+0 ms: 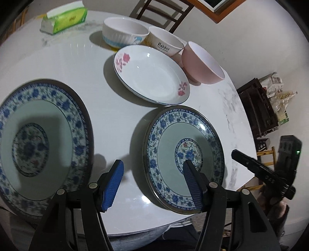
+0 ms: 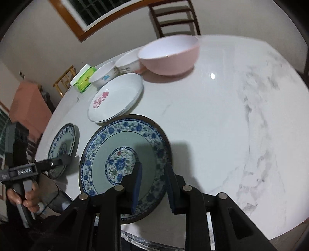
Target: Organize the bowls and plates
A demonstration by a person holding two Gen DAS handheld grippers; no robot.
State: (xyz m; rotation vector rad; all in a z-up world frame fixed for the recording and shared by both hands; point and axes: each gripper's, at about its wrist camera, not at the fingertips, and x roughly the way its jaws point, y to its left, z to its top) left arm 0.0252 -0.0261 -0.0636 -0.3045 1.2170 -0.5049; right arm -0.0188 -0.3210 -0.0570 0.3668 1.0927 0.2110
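Observation:
Two blue-patterned plates lie on the white marble table, near its front edge. My left gripper hangs open above the gap between them. Its right finger reaches over the right blue plate, and the left blue plate is off to its left. My right gripper hovers over the rim of that same right blue plate. Its jaws stand narrowly apart and the pads touch nothing. Further back are a white floral plate, a white dolphin bowl, a lettered bowl and a pink bowl.
A green tissue box sits at the table's far left. A wooden chair stands behind the table. A person's hand holds the left gripper above the left blue plate. Bare marble spreads to the right.

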